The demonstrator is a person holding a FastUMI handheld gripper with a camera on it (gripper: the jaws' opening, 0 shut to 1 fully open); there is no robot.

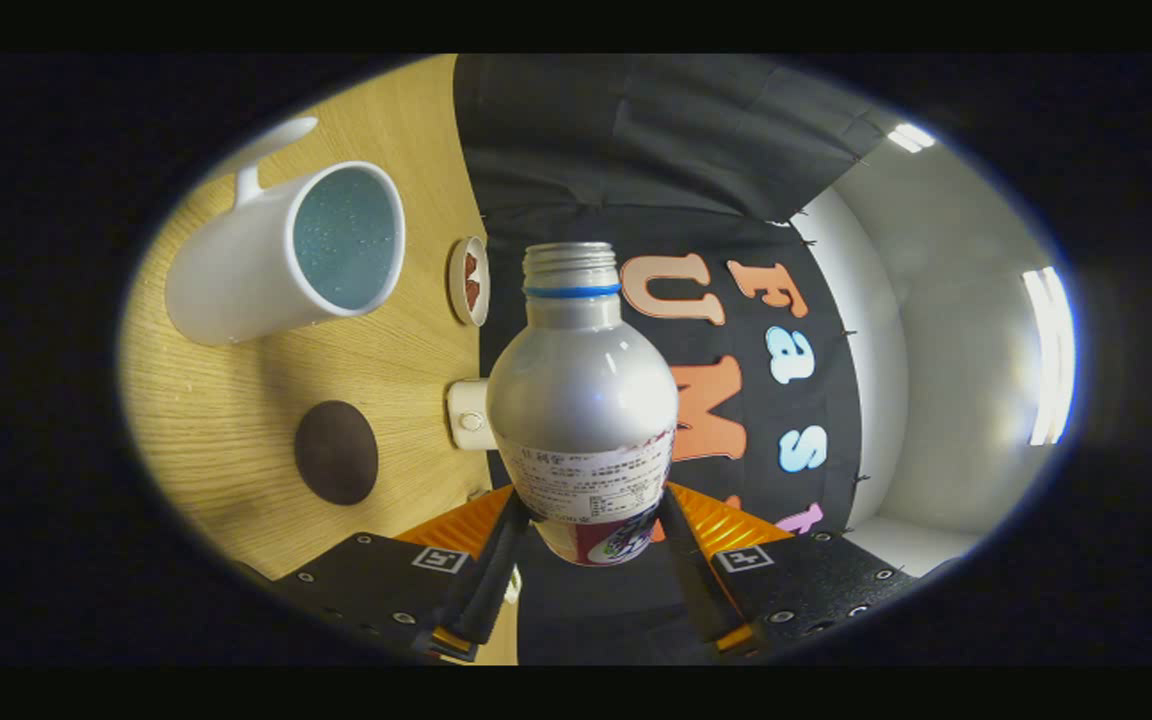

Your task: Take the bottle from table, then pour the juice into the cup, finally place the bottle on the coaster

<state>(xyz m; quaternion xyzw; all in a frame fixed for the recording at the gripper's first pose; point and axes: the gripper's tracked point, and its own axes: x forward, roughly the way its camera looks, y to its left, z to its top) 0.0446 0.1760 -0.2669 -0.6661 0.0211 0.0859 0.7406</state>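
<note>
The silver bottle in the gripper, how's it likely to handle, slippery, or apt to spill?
The silver bottle looks smooth and glossy, so it may slip; the gripper clamps it low, on the label. Its neck is uncapped, so tilting could spill. It looks like rigid metal, unlikely to crush.

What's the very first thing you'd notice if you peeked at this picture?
The shiny silver bottle grabs the eye first: its cap is off, and the tool is shut on its labelled lower part, one finger on each side. Next comes the big white cup with a blue inside, on the wooden table beside the bottle. A round dark brown coaster lies on the table near the cup.
</note>
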